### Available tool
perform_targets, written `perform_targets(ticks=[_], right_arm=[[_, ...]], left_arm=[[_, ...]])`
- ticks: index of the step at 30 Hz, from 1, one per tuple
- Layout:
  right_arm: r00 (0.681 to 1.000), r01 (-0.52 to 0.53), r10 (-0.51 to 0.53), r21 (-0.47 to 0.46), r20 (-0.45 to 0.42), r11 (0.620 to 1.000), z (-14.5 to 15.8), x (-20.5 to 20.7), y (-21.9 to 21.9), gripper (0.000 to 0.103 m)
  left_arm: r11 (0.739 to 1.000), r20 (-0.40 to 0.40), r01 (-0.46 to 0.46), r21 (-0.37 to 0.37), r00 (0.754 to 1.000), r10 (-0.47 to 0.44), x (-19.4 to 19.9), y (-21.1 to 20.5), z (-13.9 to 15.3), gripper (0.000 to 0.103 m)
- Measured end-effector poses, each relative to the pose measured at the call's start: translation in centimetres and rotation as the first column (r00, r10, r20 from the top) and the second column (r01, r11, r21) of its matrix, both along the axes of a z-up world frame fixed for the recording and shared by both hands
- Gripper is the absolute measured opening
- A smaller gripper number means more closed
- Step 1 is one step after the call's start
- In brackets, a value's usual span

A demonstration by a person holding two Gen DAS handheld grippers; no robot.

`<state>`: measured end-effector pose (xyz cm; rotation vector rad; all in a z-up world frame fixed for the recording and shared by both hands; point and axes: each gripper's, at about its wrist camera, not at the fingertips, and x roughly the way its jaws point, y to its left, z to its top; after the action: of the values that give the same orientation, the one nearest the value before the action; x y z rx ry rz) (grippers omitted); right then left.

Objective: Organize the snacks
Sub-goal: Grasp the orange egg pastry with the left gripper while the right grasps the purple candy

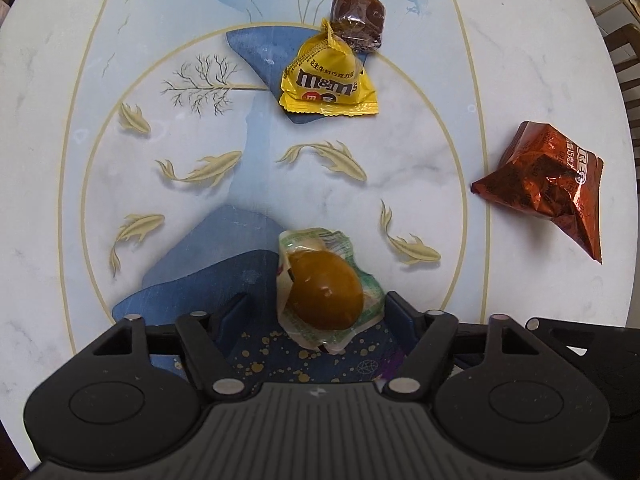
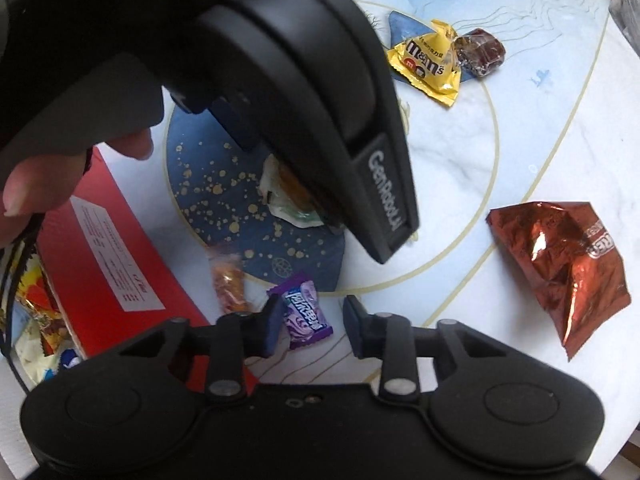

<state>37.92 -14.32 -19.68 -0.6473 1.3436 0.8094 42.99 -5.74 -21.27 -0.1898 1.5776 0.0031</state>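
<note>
A brown egg-shaped snack in a clear and green wrapper [image 1: 324, 292] lies on the painted table [image 1: 420, 184], between the fingers of my left gripper [image 1: 318, 312]. The right pad is at the wrapper's edge, the left pad stands apart, so this gripper is open. In the right wrist view, a purple candy [image 2: 305, 314] lies between the narrow jaws of my right gripper [image 2: 312, 320]. The left pad is against it, with a small gap at the right pad. The left gripper's black body [image 2: 320, 100] hides most of the egg snack [image 2: 286, 196].
A yellow M&M's pack [image 1: 328, 80] and a brown wrapped cake [image 1: 358, 20] lie farther off. A copper Oreo bag [image 1: 548, 184] lies to the right. A red box [image 2: 112, 248] holding snacks is at the left, with an orange candy [image 2: 230, 284] beside it. A hand [image 2: 40, 184] holds the left gripper.
</note>
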Motion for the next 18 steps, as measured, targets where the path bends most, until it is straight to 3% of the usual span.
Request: perform_targets(ticks=[3, 11, 18], right_arm=[[1.0, 0.012, -0.012, 0.004, 0.02, 1.0, -0.1, 0.0, -0.4, 0.019], [0.991, 0.12, -0.122, 0.046, 0.049, 0.992, 0.2, 0.4, -2.8, 0.017], [0.967, 0.244, -0.252, 0.143, 0.036, 0.959, 2.1, 1.4, -5.9, 0.017]], left_arm=[[1.0, 0.004, 0.002, 0.011, 1.0, -0.002, -0.3, -0.4, 0.1, 0.057], [0.999, 0.025, -0.041, -0.009, 0.999, 0.041, -0.6, -0.2, 0.5, 0.049], [0.994, 0.045, -0.1, -0.037, 0.994, 0.101, -1.7, 1.8, 0.6, 0.047]])
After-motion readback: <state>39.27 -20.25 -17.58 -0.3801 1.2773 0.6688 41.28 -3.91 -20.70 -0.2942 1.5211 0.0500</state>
